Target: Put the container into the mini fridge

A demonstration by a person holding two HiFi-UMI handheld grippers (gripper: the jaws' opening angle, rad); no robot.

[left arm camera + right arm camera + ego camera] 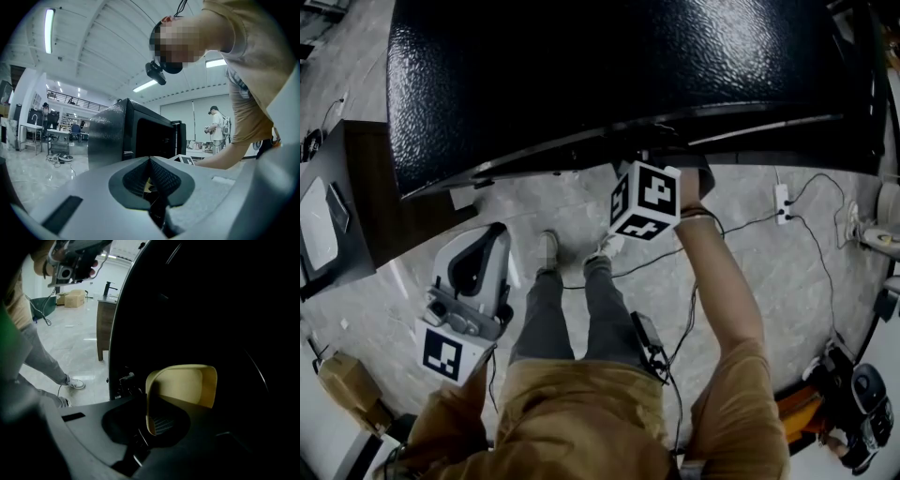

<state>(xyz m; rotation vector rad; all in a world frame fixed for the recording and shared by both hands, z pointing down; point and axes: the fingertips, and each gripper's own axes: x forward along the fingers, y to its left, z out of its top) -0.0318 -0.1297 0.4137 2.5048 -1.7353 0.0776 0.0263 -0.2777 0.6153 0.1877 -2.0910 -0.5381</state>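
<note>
The black mini fridge [609, 66] fills the top of the head view, in front of the person's feet. In the right gripper view a cream plastic container [185, 385] sits in the fridge's dark inside [211, 310]. My right gripper [149, 413] is shut on the container's near rim. From above, only its marker cube [645, 200] shows at the fridge's front edge; the jaws are hidden. My left gripper [495, 232] hangs back beside the left leg, shut and holding nothing. It faces the fridge [108, 136] from the side.
A dark wooden desk [366, 197] stands left of the fridge. Cables [750, 225] and a power strip [782, 202] lie on the floor at the right. A cardboard box [347, 384] is at the lower left. Another person [216, 129] stands far behind.
</note>
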